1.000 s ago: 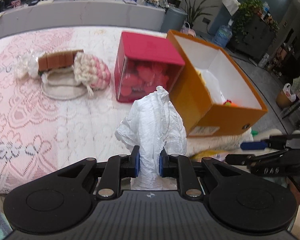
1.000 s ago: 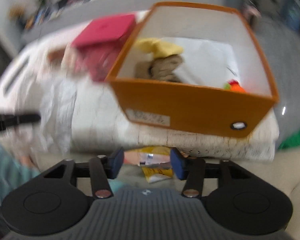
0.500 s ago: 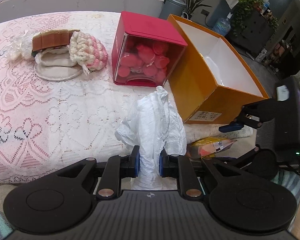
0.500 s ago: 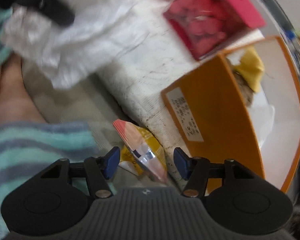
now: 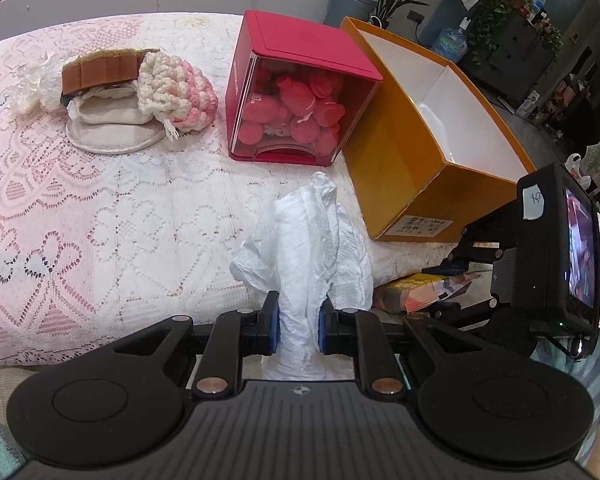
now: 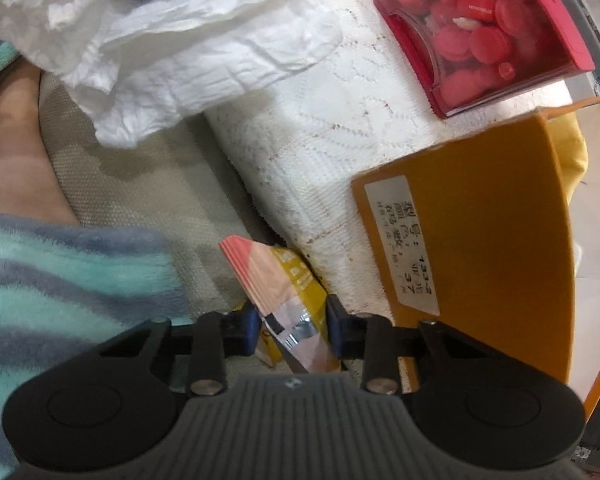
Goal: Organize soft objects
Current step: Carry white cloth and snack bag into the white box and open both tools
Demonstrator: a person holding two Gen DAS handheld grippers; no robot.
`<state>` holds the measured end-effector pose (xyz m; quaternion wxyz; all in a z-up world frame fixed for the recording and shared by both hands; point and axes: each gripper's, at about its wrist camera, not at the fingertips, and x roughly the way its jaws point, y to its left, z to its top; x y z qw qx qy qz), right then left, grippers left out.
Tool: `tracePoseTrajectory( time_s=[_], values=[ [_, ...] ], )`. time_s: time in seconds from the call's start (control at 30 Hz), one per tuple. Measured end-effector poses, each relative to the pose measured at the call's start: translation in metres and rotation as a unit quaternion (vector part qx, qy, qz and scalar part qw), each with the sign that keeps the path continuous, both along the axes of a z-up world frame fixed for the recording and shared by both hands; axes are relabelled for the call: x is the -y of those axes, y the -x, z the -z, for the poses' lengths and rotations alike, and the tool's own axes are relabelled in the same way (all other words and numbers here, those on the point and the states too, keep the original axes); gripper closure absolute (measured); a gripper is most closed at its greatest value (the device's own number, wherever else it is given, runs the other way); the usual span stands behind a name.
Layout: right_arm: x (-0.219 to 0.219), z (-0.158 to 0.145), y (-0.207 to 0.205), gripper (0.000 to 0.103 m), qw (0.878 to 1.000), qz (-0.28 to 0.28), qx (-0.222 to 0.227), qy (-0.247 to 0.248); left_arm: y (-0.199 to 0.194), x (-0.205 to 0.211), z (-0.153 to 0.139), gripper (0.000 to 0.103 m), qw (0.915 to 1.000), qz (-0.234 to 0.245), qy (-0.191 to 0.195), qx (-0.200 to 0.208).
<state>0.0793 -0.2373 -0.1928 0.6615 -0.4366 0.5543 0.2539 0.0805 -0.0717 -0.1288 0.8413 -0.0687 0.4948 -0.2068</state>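
- lace-covered bed (image 5: 112, 208) fills the near scene, with a cluttered room and a long grey counter behind it; on the bed stand a red box of pink items (image 5: 300, 92) and an open orange box (image 5: 428, 148), side by side.
- left tongs (image 5: 296, 322) pinch a white crumpled cloth (image 5: 312, 248) near its lower bunch, holding it above the bed's near edge; it looks light, limp and easy to compress, so a pinch on the gathered middle seems safest against it slipping free.
- right tongs (image 6: 292, 330) have just been closing around a yellow and pink snack packet (image 6: 284, 280) lying in the gap below the bed's edge, just beside the orange box's labelled end; the pads look to be against its sides, though full pressure is hard to judge.
- that packet looks slick, crinkly and light; it may crush or slide, so gripping across the flat seam end seems wise.
- hard to read: the packet's lower end is hidden by the tongs, the orange box's contents are mostly cut off, and a crocheted pink and white piece (image 5: 176, 92) partly covers a pile of pads.
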Motion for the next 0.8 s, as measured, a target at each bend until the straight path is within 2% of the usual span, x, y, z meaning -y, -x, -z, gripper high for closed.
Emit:
tracePoseTrajectory(
  time_s=[0.23, 0.57, 0.8],
  values=[
    [-0.002, -0.011, 0.012, 0.079, 1.0, 0.007, 0.018, -0.019, 0.004, 0.003, -0.007, 0.083, 0.9999, 0.003, -0.007, 0.01],
    [0.006, -0.07, 0.051, 0.081, 0.995, 0.029, 0.064, -0.067, 0.014, 0.017, -0.021, 0.083, 0.999, 0.016, -0.032, 0.028],
    [0.019, -0.121, 0.072, 0.081, 0.986, 0.052, 0.108, -0.116, 0.018, 0.031, -0.037, 0.083, 0.9971, 0.035, -0.048, 0.049]
  ],
)
